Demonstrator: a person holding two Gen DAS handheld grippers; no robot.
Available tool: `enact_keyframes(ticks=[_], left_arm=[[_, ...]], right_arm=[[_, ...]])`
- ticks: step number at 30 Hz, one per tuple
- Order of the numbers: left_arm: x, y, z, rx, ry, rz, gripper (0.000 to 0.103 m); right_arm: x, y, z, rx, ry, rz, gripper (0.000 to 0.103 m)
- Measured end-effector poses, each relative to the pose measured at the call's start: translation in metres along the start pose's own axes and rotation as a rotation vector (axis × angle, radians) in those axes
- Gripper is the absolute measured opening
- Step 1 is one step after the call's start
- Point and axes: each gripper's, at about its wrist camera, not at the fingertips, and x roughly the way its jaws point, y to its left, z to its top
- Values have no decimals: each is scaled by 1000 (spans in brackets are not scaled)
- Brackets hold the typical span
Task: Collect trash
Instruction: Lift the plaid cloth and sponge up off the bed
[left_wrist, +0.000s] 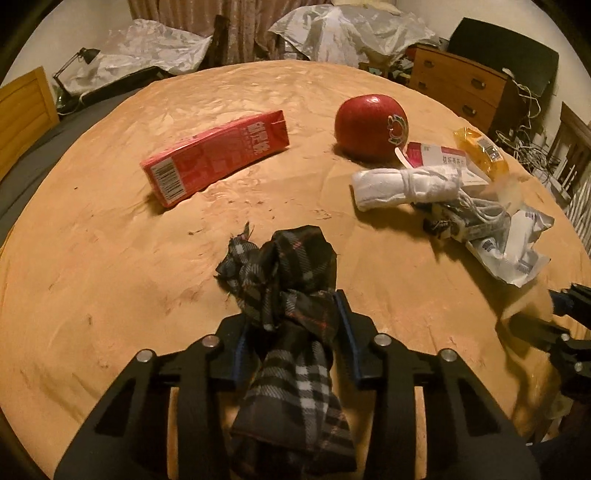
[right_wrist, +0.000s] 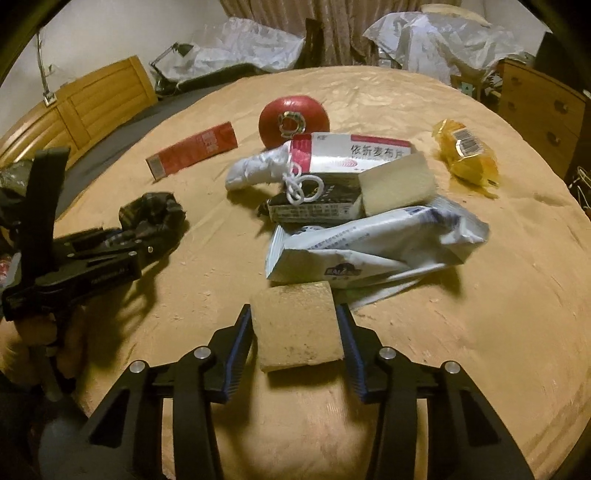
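Your left gripper is clamped on a dark plaid cloth, at the lower centre of the left wrist view; its 2 jaws press the bunched fabric from both sides, and the cloth spills forward onto the tan bed cover and back between the fingers toward the camera. In the right wrist view the same gripper shows at the left edge, with a hand wrapped round its handle.

Your right gripper is closed on a tan sponge block at the lower centre of the right wrist view, the blue pads touching its 2 side faces. The block sits just in front of a crumpled white foil pouch.

Above the pouch in that view lies a pile: a dark carton with a second tan block at its right end, a white and red medicine box behind it, and a rolled white cloth with a cord leaning on the box's left end. A red apple with a sticker stands just behind the box. A yellow wrapper lies apart at the upper right, and a red drink carton lies on its side at the upper left.

In the left wrist view the red carton lies at centre left and the pile sits at the right.
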Motion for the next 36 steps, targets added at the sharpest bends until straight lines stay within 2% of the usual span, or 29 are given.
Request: enact_keyframes(ticks=[8,18,23,26,30,36], left_arm=[[-55,-17,-13,-18,-87,-14,37],[-154,-73,-17,12,-264,-34,37],[-196,-102,-23,23,-380,3,37],[-212,-118,-31,40,-429,17,37],[-222,-130,-35,48,-457,24,37],[-230,-132,-34,35,-486,29,37]], right_arm=[[-58,7,-14,-4,-105,0,46],[-152,13,-28,10,-310,-97,46],[-194,18,-33,26,-425,-143,46],[-210,24,-37,15,-476,-162,46],[-226,28,-45,17,-521,-157,46],[-244,27,-56,19,-552,-155,47]])
